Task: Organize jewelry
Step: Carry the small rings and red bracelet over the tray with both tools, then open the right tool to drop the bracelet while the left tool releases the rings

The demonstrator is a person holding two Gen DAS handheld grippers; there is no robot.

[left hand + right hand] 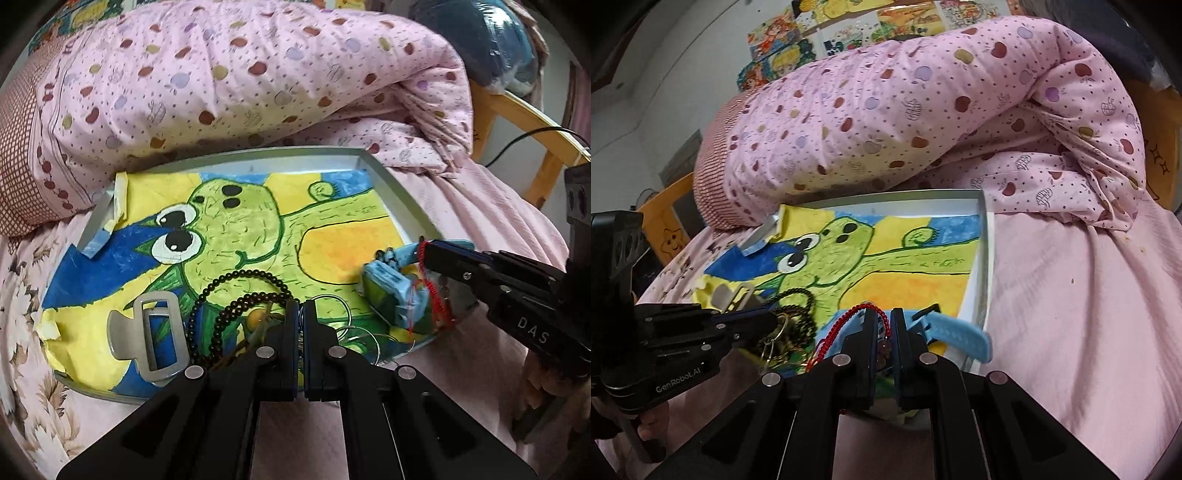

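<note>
A grey tray [400, 192] lined with a frog drawing lies on the bed. On it sit a silver buckle [159, 332], a dark bead string [236, 291], thin metal rings [341, 314] and a blue watch [388, 284]. My left gripper [302, 304] is at the tray's near edge, shut on the metal rings [775, 334], which dangle from it in the right wrist view. My right gripper [885, 314] is shut on a red cord bracelet [855, 317] beside the blue watch strap [960, 336]. The red cord [434, 288] hangs from the right gripper [424, 254] in the left wrist view.
A rolled pink quilt [240, 81] with an apple print lies right behind the tray. Pink sheet [1071, 295] spreads to the right. A wooden bed frame [517, 110] and a black cable [535, 133] are at the far right. Drawings [849, 22] hang on the wall.
</note>
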